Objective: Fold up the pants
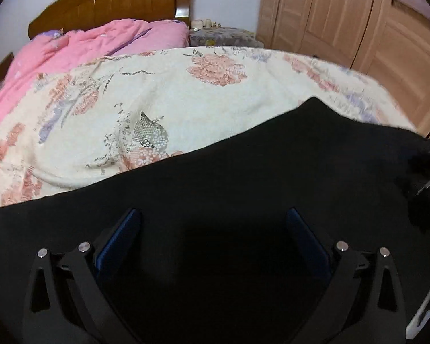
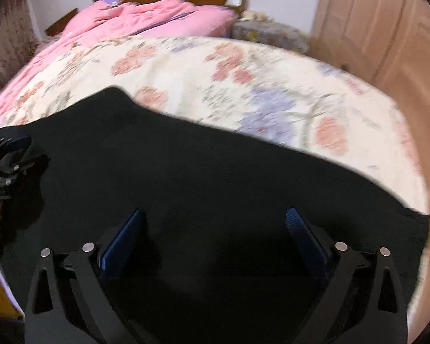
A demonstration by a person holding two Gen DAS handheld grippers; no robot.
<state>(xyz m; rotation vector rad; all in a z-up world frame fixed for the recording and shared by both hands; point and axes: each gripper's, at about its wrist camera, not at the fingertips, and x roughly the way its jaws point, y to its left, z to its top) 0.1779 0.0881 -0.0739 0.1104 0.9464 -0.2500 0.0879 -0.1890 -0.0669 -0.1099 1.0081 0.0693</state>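
Note:
Black pants [image 1: 243, 177] lie spread flat across the near part of a bed, filling the lower half of both views [image 2: 215, 177]. My left gripper [image 1: 213, 215] hangs above the dark cloth with its blue-padded jaws wide apart and nothing between them. My right gripper [image 2: 215, 215] hovers over the pants too, jaws spread wide and empty. The left gripper also shows at the left edge of the right wrist view [image 2: 7, 154], over the cloth. A dark blurred shape at the right edge of the left wrist view may be the right gripper.
The floral cream bedspread [image 1: 163, 103] covers the bed beyond the pants. A pink quilt [image 1: 80, 46] is bunched by the wooden headboard [image 1: 114, 3]. A covered bedside stand [image 1: 223, 37] and a wooden wardrobe [image 1: 358, 20] stand at the right.

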